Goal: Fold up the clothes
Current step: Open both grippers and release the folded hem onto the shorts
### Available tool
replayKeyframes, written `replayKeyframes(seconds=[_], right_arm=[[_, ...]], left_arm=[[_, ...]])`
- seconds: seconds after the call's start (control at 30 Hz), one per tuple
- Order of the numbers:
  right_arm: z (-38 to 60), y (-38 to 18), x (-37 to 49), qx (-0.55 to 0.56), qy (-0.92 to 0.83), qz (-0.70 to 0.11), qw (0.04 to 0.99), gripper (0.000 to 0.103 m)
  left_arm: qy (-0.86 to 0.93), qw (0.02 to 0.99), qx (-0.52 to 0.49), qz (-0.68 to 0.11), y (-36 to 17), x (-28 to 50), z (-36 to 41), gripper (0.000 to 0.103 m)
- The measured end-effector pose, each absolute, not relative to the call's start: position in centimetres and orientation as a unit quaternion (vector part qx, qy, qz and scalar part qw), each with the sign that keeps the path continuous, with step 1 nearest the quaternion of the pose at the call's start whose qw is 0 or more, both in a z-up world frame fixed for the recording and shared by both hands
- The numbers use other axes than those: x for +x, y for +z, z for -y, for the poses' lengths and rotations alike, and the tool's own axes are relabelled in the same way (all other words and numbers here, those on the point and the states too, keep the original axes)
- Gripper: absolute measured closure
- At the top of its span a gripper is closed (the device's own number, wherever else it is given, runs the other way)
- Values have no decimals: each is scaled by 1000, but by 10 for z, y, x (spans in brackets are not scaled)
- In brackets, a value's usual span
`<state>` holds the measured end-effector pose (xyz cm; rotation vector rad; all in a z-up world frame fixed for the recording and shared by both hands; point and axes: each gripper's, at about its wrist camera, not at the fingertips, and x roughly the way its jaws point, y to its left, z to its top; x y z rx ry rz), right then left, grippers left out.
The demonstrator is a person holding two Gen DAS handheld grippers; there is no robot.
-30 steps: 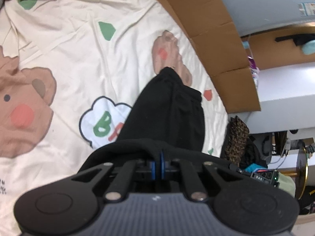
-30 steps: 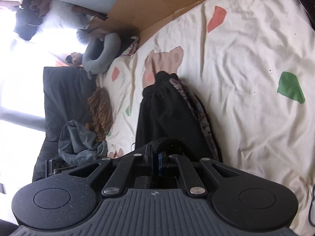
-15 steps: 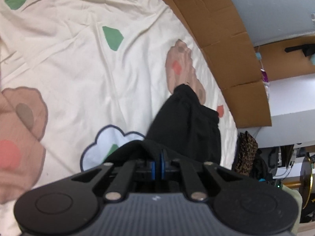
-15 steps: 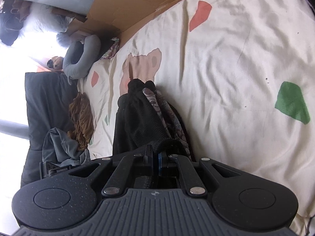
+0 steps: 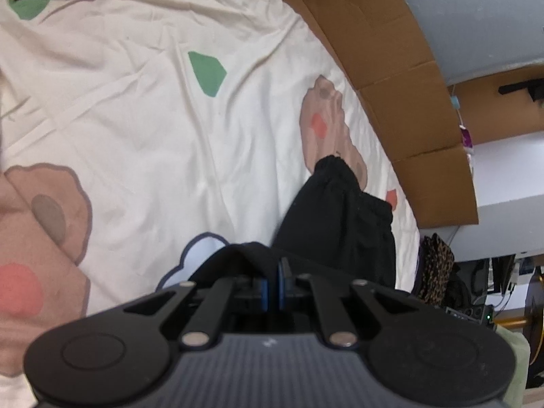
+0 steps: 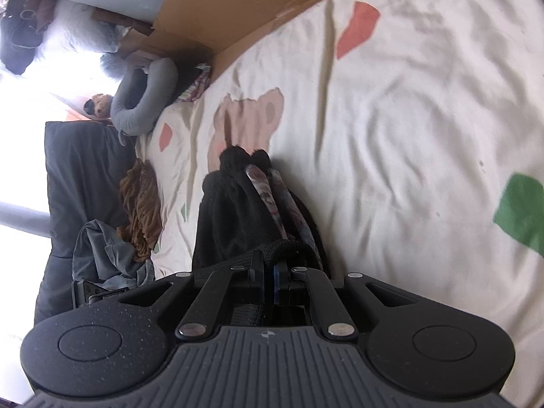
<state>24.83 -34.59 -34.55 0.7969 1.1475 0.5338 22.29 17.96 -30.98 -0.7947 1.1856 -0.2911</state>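
Black trousers (image 5: 335, 219) pinched at one edge in my left gripper (image 5: 272, 284) and right gripper (image 6: 268, 284), over cartoon-print bedsheet (image 5: 170, 119); no writing legible.

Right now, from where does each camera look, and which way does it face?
Left wrist view: sits on the left gripper, looks down along its shut fingers at the black garment on the bedsheet; cardboard to the right.
Right wrist view: sits on the right gripper, looks down at the same garment; grey cushion beyond.
Shared: garment, bedsheet, cardboard.
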Motion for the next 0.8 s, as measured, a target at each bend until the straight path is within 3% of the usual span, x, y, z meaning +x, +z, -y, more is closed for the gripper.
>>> replayKeyframes(seconds=[0.07,0.13,0.17,0.2,0.23,0.33,0.6,0.8], right_arm=[[346,-350,249,365,233,-523,734,97],[347,-353,245,375,227,-520,733,96],[347,-353,243,379,227,-518,732,95],[347,-353,240,382,228,-517,731,91],[347,-352,237,381,228,-518,732,81],[344,-347,229,366,238,-515,737,67],[327,-351,224,344,260,-532,729,67],[318,-353,232,346,274,-535,720,67]], left_arm=[[-129,748,-358,-543,-310,222,-177,94],[-126,748,-353,-548,-312,220,-173,84],[-127,747,-352,-550,-313,218,-172,74],[-131,745,-352,-551,-313,215,-170,69],[-137,744,-351,-552,-313,212,-168,68],[-148,741,-342,-559,-314,204,-164,67],[-155,741,-358,-548,-324,202,-163,67],[-164,745,-366,-533,-320,212,-166,77]])
